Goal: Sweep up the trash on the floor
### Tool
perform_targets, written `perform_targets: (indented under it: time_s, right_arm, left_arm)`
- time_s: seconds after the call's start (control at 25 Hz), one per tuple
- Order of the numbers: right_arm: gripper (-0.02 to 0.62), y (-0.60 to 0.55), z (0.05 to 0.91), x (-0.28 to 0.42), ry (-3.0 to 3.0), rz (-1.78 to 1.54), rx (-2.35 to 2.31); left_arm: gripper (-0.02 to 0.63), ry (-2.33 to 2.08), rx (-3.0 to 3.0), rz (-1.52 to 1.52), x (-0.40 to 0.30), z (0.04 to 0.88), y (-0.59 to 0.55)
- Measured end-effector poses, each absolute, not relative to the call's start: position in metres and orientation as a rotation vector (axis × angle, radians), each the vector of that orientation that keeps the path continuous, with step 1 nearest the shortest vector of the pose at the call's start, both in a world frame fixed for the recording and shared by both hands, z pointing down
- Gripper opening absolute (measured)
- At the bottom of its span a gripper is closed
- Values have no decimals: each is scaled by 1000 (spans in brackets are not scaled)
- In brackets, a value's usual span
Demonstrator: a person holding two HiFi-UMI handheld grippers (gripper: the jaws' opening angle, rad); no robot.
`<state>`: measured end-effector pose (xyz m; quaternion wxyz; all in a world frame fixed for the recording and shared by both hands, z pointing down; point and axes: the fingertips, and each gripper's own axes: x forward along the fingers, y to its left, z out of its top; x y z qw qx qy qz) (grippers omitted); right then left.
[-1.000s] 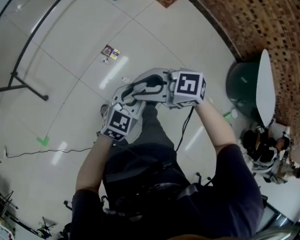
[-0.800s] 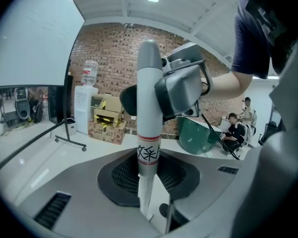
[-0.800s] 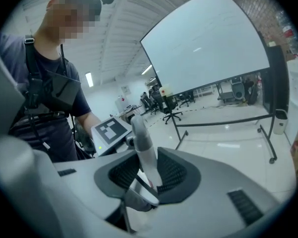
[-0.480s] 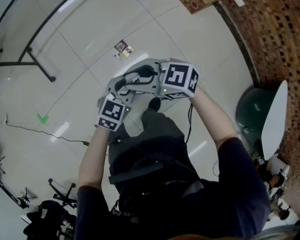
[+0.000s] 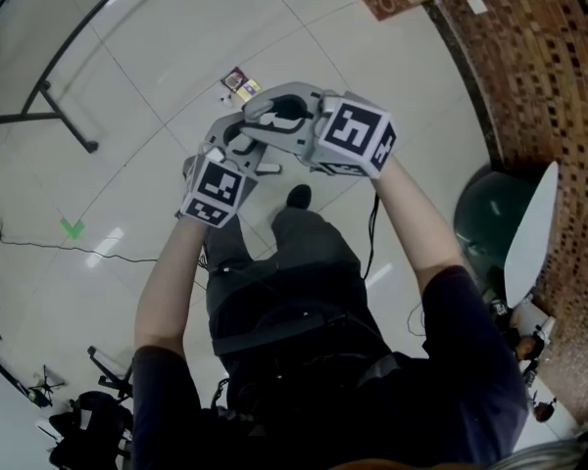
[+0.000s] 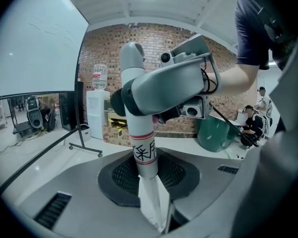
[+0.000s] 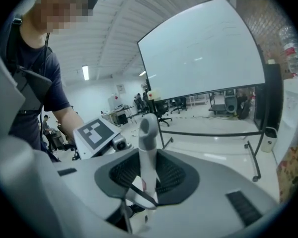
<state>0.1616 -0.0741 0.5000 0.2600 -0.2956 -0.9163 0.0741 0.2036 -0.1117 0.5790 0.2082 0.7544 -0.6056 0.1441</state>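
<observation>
Out on the open middle of the glossy white tiled floor point(image 5: 176, 37), small colourful flat wrappers point(image 5: 240, 83) look featherlight, while the left gripper point(image 6: 151, 192) and right gripper point(image 7: 144, 187), its jaws just closing tighter, clamp the stiff, probably slick pale grey plastic broom handle point(image 6: 143, 155) near its top.

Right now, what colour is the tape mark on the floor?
The tape mark is bright green; it shows best in the head view.
</observation>
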Motion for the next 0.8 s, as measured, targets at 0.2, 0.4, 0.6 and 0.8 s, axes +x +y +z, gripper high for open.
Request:
perform_targets:
  time_s: [0.2, 0.4, 0.6, 0.8]
  right_arm:
    - [117, -84, 504, 140, -2493, 214, -748]
    - [117, -85, 511, 115, -2512, 231, -729]
    - [118, -80, 516, 90, -2487, 134, -742]
    - [129, -81, 514, 84, -2496, 20, -732]
  left_arm:
    - [78, -1688, 2110, 378, 184, 580, -122]
    - [78, -1724, 2095, 327, 160, 587, -122]
    - [80, -1748, 2098, 354, 136, 592, -119]
    - [81, -1772, 2099, 351, 129, 589, -121]
